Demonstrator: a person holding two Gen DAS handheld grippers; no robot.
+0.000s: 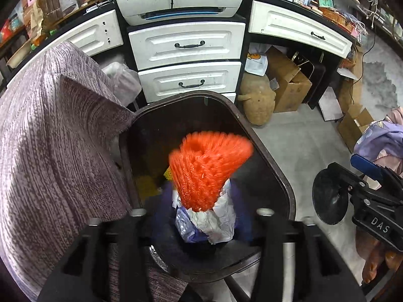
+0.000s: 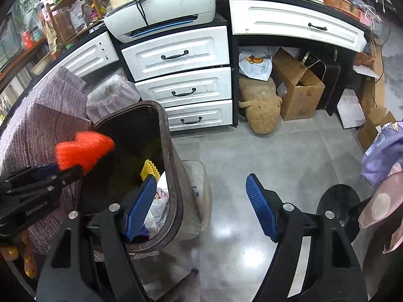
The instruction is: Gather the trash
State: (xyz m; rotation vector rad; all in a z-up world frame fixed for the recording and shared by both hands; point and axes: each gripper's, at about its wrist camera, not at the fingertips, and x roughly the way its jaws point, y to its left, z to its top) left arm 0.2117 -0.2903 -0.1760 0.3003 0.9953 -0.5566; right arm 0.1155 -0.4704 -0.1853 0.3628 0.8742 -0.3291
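Observation:
A dark brown trash bin (image 1: pixel 273 168) stands open on the floor. Over its mouth is a blurred bundle: orange foam netting (image 1: pixel 209 166) around crumpled white paper (image 1: pixel 221 221) and purple plastic. It lies between the spread fingers of my left gripper (image 1: pixel 201 216), whose pads do not visibly press on it. In the right wrist view, the netting (image 2: pixel 83 151) shows at the tip of the left gripper (image 2: pixel 65 173). My right gripper (image 2: pixel 201 201) is open and empty, straddling the bin rim (image 2: pixel 171 156). Yellow netting (image 2: pixel 150 170) and white paper (image 2: pixel 158 201) lie inside the bin.
White drawers (image 1: pixel 186 45) under a printer (image 1: pixel 181 0) stand behind the bin. Purple-grey upholstery (image 1: pixel 50 138) presses against its left side. A tan plush toy (image 1: pixel 257 100) and cardboard boxes (image 1: pixel 289 85) sit under the desk. A black round base (image 2: pixel 337 201) rests on the grey floor.

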